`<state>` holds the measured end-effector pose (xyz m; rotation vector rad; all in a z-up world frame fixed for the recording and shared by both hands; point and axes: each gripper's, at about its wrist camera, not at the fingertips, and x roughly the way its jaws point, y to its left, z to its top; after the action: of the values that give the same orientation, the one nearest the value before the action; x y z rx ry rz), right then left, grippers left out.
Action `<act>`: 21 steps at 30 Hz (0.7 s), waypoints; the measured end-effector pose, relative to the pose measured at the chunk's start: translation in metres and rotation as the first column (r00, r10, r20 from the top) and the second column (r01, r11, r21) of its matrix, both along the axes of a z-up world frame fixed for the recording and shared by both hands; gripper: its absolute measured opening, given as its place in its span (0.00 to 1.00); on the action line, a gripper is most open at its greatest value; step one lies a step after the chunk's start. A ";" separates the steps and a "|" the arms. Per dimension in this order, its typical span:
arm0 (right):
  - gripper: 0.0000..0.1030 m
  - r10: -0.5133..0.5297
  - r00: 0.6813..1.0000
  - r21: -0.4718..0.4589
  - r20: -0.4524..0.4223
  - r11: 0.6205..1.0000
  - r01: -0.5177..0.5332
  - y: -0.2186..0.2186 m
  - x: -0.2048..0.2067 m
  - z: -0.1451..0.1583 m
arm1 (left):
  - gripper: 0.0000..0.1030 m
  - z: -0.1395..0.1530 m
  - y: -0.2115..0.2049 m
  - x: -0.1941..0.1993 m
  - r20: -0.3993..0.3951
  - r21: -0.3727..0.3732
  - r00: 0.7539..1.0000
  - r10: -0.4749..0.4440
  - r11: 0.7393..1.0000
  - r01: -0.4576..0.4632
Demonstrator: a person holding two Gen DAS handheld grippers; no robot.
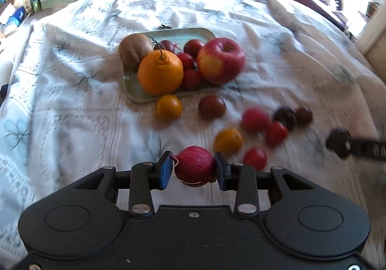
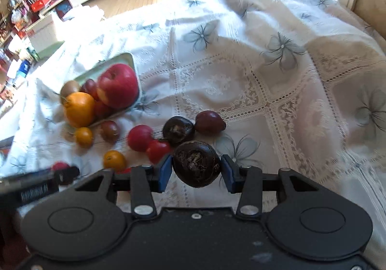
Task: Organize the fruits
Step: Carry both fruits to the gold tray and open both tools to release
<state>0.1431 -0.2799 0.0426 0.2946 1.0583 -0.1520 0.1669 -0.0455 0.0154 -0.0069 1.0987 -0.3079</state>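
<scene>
- Two claws each gripped one fruit above a bed covered by a white cloth (image 2: 241,52) printed with grey flowers.
- Left claw (image 1: 194,169): blue pads pressed on both sides of a small red fruit (image 1: 195,165), held clear of the cloth.
- Right claw (image 2: 196,168): pads clamped on a dark brown round fruit (image 2: 196,163), its rough end facing the camera.
- Tray (image 1: 190,34): pale green, lying on the cloth beyond the claws; it carried an apple (image 1: 220,61), an orange (image 1: 160,73), a kiwi (image 1: 135,50) and several small red fruits.
- Loose fruit: two small orange fruits (image 1: 168,107), red tomatoes (image 1: 255,119) and darker pieces lay scattered on the cloth between the tray and the claws.
- One dark fruit (image 2: 178,130) and one reddish-brown fruit (image 2: 209,122) lay touching, just beyond the right claw.
</scene>
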 end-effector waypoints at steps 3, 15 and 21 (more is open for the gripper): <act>0.45 0.002 1.000 0.000 -0.026 1.000 -0.002 0.009 -0.015 0.009 | 0.44 0.005 0.008 -0.028 0.006 0.027 1.000 -0.028 0.999 0.027; 0.44 0.173 0.976 -0.014 -0.128 0.984 -0.177 0.071 -0.140 -0.017 | 0.44 -0.021 0.038 -0.134 0.000 0.135 0.998 -0.062 0.989 0.061; 0.45 0.228 0.960 -0.037 -0.161 0.971 -0.236 0.095 -0.181 -0.046 | 0.44 -0.028 0.046 -0.156 0.000 0.125 1.000 -0.030 0.992 0.030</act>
<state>-0.0384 -0.1846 -0.0032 0.1068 1.2335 0.0069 0.0111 0.0009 -0.0124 0.1213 1.1153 -0.2656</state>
